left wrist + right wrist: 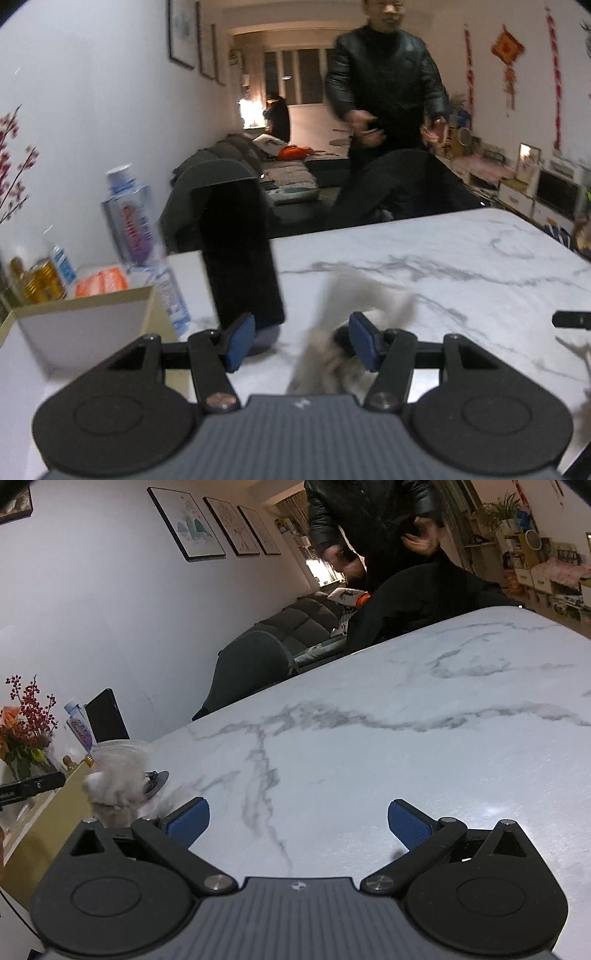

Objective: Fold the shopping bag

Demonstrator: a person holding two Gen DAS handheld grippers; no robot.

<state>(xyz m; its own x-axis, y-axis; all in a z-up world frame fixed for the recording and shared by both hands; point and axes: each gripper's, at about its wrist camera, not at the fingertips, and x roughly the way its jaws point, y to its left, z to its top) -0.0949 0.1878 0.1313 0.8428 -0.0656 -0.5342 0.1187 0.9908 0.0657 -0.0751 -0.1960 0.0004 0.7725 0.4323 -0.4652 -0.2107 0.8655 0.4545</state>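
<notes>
One shopping bag (332,354) (blurred) between spread left gripper (301,341) fingers; right gripper (298,823) spread, empty; right view alone shows three wall pictures (218,528).

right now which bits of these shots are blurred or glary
Left wrist view: the crumpled bag by the left gripper is motion-smeared, as are the water bottle and the person. Right wrist view: sharper; soft glare on the marble table, right gripper crisp.

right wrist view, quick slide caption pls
Open right gripper hovers over bare marble table; blurred pale shopping bag at far left.
</notes>
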